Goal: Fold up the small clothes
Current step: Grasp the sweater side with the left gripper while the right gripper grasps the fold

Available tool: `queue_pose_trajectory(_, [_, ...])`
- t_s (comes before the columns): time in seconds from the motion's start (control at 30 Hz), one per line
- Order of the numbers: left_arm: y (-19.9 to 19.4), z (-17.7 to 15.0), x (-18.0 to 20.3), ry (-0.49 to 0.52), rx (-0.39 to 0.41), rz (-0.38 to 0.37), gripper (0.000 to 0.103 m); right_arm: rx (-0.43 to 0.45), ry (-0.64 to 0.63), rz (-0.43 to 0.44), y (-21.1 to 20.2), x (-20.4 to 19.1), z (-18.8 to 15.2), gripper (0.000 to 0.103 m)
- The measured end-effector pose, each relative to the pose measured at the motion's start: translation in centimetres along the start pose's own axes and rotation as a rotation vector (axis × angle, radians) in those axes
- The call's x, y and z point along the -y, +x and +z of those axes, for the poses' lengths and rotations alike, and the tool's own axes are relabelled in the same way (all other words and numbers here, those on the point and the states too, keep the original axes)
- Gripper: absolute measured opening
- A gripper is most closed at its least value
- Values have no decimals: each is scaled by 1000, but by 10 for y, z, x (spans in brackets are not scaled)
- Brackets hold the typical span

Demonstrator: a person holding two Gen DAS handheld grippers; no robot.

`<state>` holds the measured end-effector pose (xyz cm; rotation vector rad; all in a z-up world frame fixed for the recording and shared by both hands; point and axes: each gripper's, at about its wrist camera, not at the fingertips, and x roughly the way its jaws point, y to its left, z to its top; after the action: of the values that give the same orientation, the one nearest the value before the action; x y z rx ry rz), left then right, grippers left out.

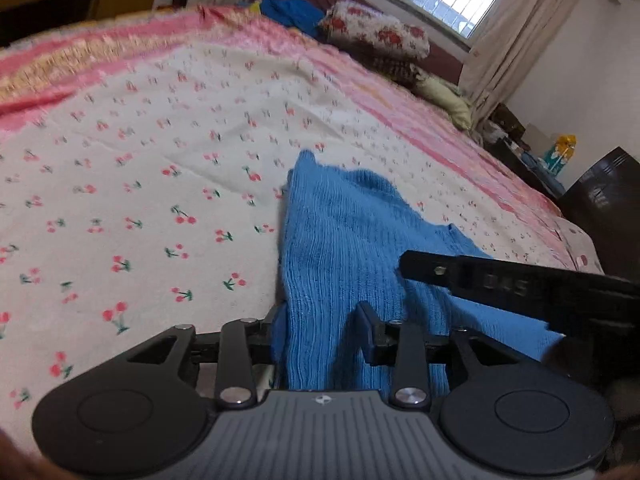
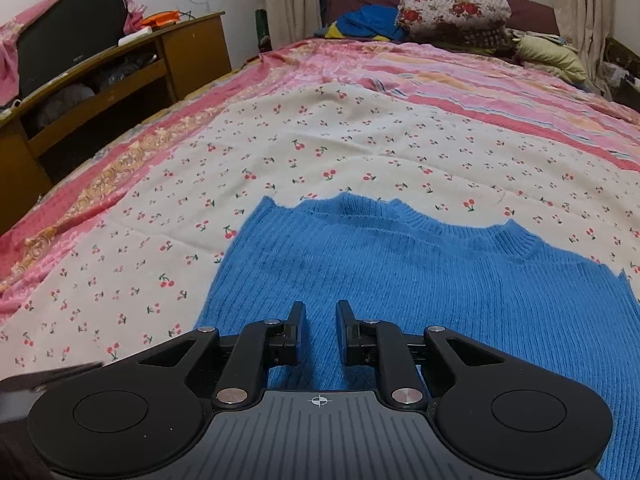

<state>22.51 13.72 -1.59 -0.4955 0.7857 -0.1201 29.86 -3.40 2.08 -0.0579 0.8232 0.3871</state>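
A blue knit sweater (image 2: 400, 280) lies spread on the cherry-print sheet (image 2: 320, 152), its neckline toward the far end of the bed. My left gripper (image 1: 323, 330) holds the sweater's left edge. A raised fold of the sweater (image 1: 328, 240) fills the gap between the pads and runs up into the jaws. My right gripper (image 2: 321, 320) hovers over the sweater's near-left part with its jaws a narrow gap apart. Only flat knit shows through that gap. One finger (image 1: 440, 276) of the right gripper reaches in from the right in the left wrist view.
A pink striped blanket (image 2: 480, 92) covers the far half of the bed. Behind it are a floral bolster (image 2: 452, 8), a heap of blue clothes (image 2: 368, 20) and a pale pillow (image 2: 552, 56). A wooden cabinet (image 2: 120, 72) stands along the left side. A dark cabinet (image 1: 600, 200) stands at the right.
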Motion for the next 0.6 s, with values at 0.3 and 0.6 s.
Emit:
queue_pose_trajectory(0.3, [30, 30, -17, -40, -51, -139, 45, 11, 45, 22, -4, 19, -5, 17])
queue_pose_trajectory(0.6, [46, 35, -14, -78, -68, -220, 47, 15, 113, 35, -2, 42, -7, 17])
